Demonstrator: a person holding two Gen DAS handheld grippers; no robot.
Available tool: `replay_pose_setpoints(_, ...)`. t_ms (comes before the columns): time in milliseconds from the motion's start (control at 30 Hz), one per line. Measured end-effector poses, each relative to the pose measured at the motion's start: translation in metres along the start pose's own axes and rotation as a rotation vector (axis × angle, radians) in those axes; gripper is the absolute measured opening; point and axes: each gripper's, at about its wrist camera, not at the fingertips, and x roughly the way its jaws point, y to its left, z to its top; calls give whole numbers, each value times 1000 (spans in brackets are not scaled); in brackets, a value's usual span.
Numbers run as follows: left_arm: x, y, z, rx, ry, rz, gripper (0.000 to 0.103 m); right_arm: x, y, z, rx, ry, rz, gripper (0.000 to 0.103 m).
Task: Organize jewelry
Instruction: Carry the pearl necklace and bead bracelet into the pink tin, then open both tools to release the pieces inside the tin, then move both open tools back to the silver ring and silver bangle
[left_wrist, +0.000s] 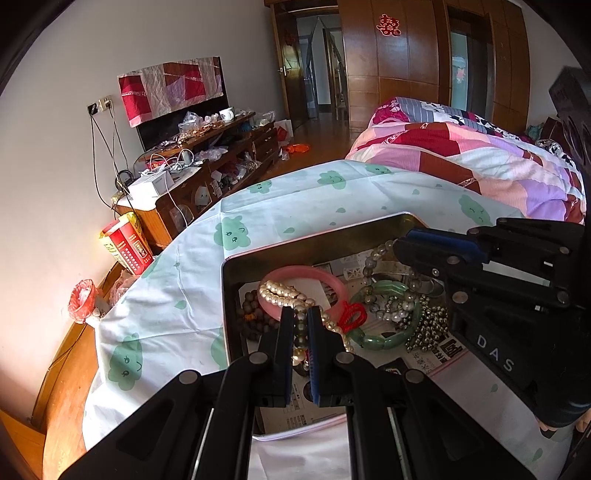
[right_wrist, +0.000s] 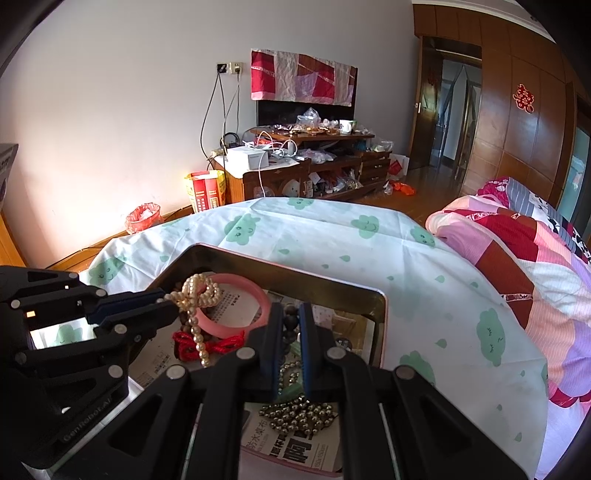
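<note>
A metal tin (left_wrist: 258, 254) (right_wrist: 332, 284) lined with newspaper holds tangled jewelry on the bed. My left gripper (left_wrist: 301, 314) is shut on a pearl necklace (left_wrist: 284, 291), which hangs lifted in the right wrist view (right_wrist: 195, 295). A pink bangle (left_wrist: 332, 284) (right_wrist: 255, 299), red knotted cord (left_wrist: 354, 314) (right_wrist: 207, 345), green jade bracelet (left_wrist: 388, 339), dark wooden beads (left_wrist: 255, 317) and metal bead chain (left_wrist: 428, 328) (right_wrist: 303, 415) lie in the tin. My right gripper (right_wrist: 290, 314) is closed on dark wooden beads (right_wrist: 290, 321); its fingers (left_wrist: 424, 243) reach over a grey bead bracelet (left_wrist: 373, 258).
The tin sits on a white sheet with green clouds (left_wrist: 295, 199) (right_wrist: 424, 280). A patchwork quilt (left_wrist: 480, 155) (right_wrist: 535, 258) is heaped to the right. A cluttered wooden TV cabinet (left_wrist: 207, 162) (right_wrist: 314, 162), a red box (left_wrist: 125, 243) and a bin (right_wrist: 142, 218) stand by the wall.
</note>
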Motion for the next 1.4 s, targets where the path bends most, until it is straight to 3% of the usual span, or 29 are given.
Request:
replay_pose_setpoints(300,4,-1,-2,10,18,33,9,0,-1,-1,-8,6,-11,10)
replay_pose_setpoints(333,5,-1,-2,9,19,50,15,1,-1,-2,-14,8,-28,12)
replay_pose_setpoints(367,4,0,-2,7,16,64,30,2,0,-3,-25,14,-50,19)
replay_pose_setpoints(400,4,1,-2,2,12,76,43,4,0,-4,-32,21,-66,41)
replay_pose_setpoints(433,2,4,-3,-9,-4,106,63,3,-1,-5,-29,19,-66,56)
replay_pose_setpoints(467,0,6,-3,-14,-16,124,74,3,-2,-6,-21,11,-65,57)
replay_pose_setpoints(567,-1,11,-5,-31,-25,101,74,2,-7,-10,-11,11,-84,57)
replay_pose_setpoints(1400,-21,14,-43,-82,1,120,74,-12,0,-22,13,20,-74,63)
